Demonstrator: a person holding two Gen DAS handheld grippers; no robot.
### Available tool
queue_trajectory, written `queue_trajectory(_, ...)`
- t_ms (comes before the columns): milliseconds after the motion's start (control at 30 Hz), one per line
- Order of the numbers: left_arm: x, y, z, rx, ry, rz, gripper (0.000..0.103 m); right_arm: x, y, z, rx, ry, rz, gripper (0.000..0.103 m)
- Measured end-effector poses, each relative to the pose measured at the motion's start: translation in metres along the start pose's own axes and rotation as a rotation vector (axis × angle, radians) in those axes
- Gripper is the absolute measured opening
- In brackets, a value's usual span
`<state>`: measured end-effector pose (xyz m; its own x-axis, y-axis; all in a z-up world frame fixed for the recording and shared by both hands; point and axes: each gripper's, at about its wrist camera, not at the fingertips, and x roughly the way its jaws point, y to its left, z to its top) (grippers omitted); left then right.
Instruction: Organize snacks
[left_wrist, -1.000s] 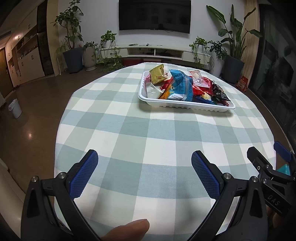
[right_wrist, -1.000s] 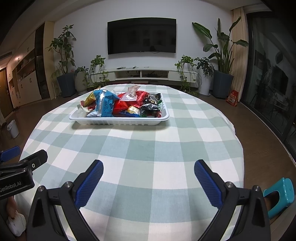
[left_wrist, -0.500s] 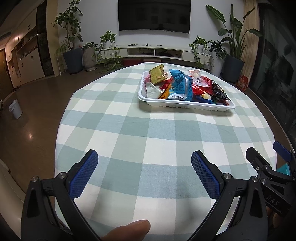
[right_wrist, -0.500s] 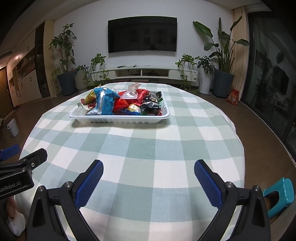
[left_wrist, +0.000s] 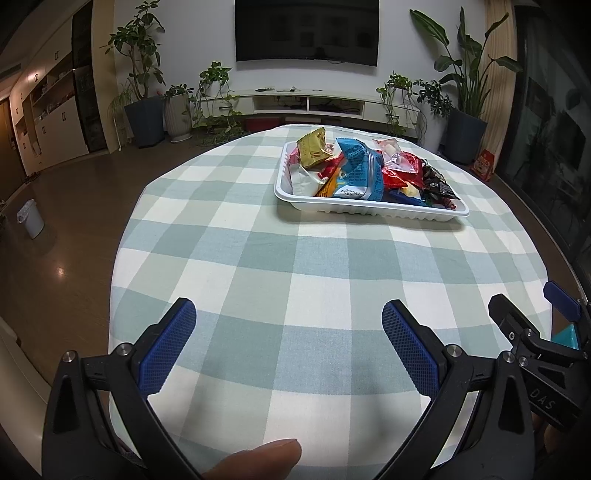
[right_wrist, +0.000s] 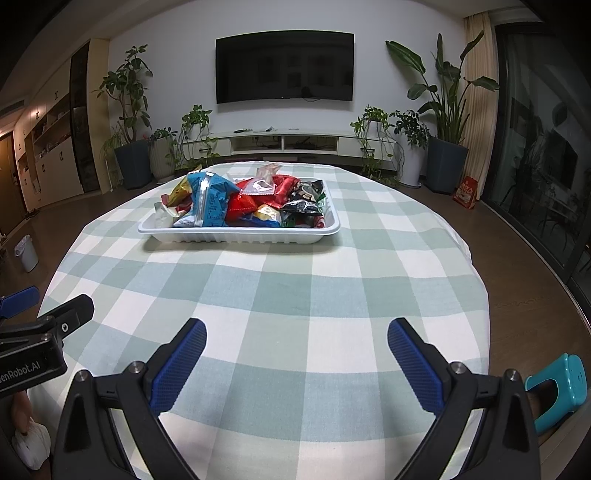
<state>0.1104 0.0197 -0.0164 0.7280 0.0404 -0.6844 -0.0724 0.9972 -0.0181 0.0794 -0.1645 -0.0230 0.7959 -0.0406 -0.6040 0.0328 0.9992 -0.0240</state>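
Note:
A white tray (left_wrist: 373, 210) (right_wrist: 240, 233) heaped with snack packets sits on the far part of the round table. A blue packet (left_wrist: 356, 170) (right_wrist: 208, 197) stands out, with a gold one (left_wrist: 313, 149), red ones (right_wrist: 264, 194) and dark ones (right_wrist: 306, 201) around it. My left gripper (left_wrist: 290, 347) is open and empty, low over the near table edge. My right gripper (right_wrist: 295, 360) is open and empty, also at the near edge. Each gripper shows at the side of the other's view: the right one (left_wrist: 532, 332) and the left one (right_wrist: 44, 321).
The table wears a green and white checked cloth (left_wrist: 295, 258) (right_wrist: 295, 280). A teal stool (right_wrist: 557, 387) stands on the floor at the right. A white bin (left_wrist: 31, 218) stands on the floor at the left. Plants and a TV stand line the far wall.
Both grippers stay open and near the front edge. The right wrist view has risen slightly, so the tray sits a little lower in it. The tray has not moved.

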Motion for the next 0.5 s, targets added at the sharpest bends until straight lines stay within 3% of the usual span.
queue_trajectory(500,0.0000,-0.0002,-0.0002,0.000,0.001,0.000,0.102,-0.0002,0.0004,0.0022,0.000,0.003,0.000,0.101)
